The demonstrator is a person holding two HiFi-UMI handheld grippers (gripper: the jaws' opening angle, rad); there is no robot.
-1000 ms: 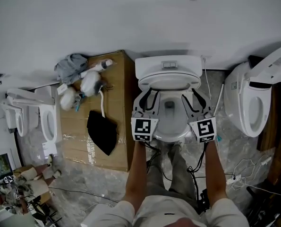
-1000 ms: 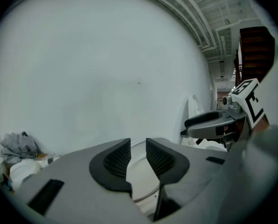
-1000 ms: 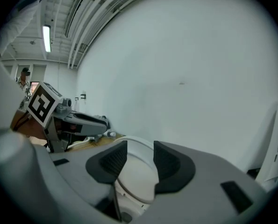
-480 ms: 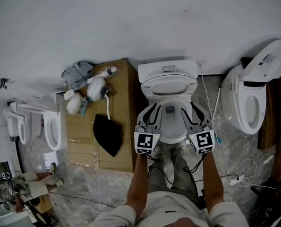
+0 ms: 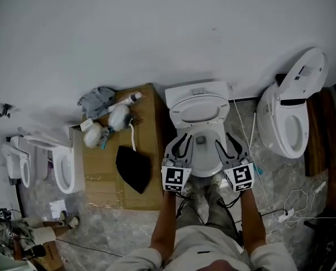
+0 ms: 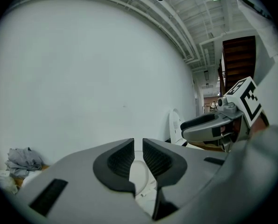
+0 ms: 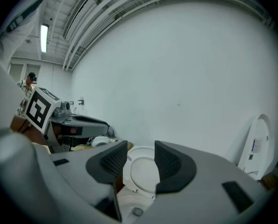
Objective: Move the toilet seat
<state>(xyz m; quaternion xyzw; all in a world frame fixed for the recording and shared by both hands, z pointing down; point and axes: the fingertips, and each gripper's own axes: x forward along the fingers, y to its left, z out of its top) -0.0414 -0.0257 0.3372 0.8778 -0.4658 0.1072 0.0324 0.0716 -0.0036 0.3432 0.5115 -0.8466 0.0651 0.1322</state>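
Observation:
The white toilet (image 5: 206,161) stands against the wall. Its seat and lid (image 5: 200,109) are tipped up against the tank (image 5: 195,91). My left gripper (image 5: 182,142) hovers over the bowl's left rim, its jaws closing to a thin slit with nothing between them. My right gripper (image 5: 227,142) hovers over the right rim, shut and empty. Neither touches the seat. In the left gripper view the left gripper (image 6: 138,146) points at the wall, with the right gripper (image 6: 213,127) beside it. In the right gripper view the raised seat (image 7: 145,174) shows beyond the right gripper (image 7: 141,155).
A cardboard box (image 5: 103,176) lies left of the toilet, bearing a black cloth (image 5: 132,168), a grey cloth (image 5: 97,101) and white bags (image 5: 118,116). Another toilet (image 5: 283,130) with raised lid stands at the right, more toilets (image 5: 63,164) at the left. Cables (image 5: 292,206) cross the floor.
Both grippers have drawn back from the bowl's sides toward the person, and the head view has pulled back. The raised seat has not moved.

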